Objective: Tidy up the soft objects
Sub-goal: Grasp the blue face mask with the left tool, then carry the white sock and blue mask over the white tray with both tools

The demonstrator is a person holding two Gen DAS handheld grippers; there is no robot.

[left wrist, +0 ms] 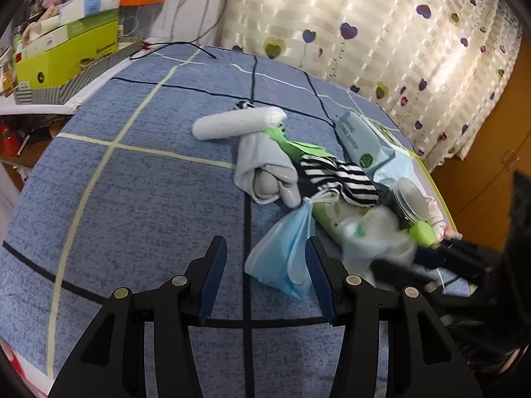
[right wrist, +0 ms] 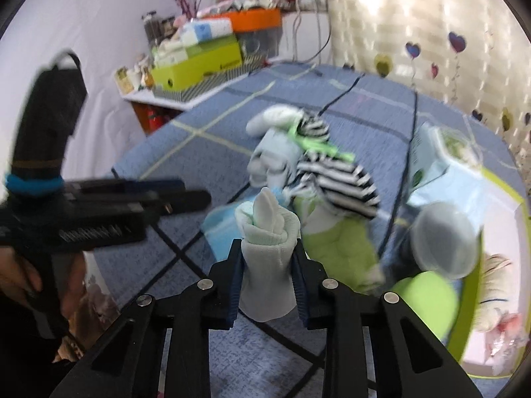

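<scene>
My right gripper [right wrist: 267, 277] is pinching a rolled pale sock [right wrist: 268, 255], with one blue pad on each side of it, and the sock's white tip sticks up past my fingertips. No earlier picture, so I only tell what I see. Just past the sock lies a blue face mask [right wrist: 220, 232] on the blue checked bed cover [right wrist: 199, 152]. Further ahead is a pile of soft things: a black and white striped sock [right wrist: 338, 175], a grey sock bundle [right wrist: 272, 159] and a green cloth [right wrist: 335, 248] under them. To the right of my right gripper is a round clear lid [right wrist: 444, 238] and a green ball [right wrist: 428, 301]. My left gripper [left wrist: 265, 272] is spread wide with nothing pressed between its pads. The same face mask [left wrist: 282, 258] lies just ahead, touching the inside of its right finger [left wrist: 318, 275]. Ahead of it are a grey sock bundle [left wrist: 265, 172], a white rolled sock [left wrist: 235, 122] and the striped sock [left wrist: 335, 175]. A pale blue tube [left wrist: 358, 142] lies beyond the pile, to the right.
</scene>
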